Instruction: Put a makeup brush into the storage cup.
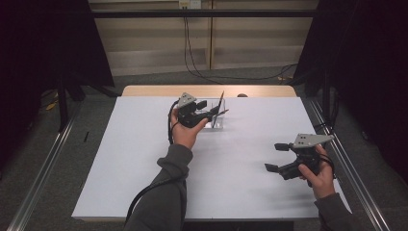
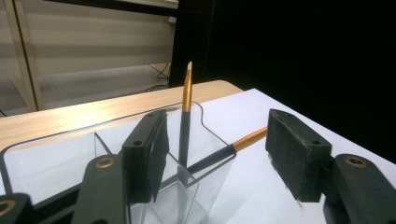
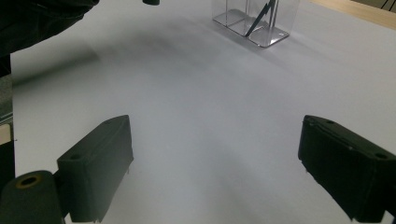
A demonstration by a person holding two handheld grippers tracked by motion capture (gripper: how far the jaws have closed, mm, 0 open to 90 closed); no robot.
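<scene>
We see our left gripper [image 1: 208,109] with jaws parted around two pens [image 2: 186,122], pads off them | pens black with gold ends, leaning in a clear holder [image 1: 215,120] at table's far middle | risk: withdrawing jaws could snag a pen and tip it | right gripper [image 1: 280,157] open, empty, well apart.
</scene>
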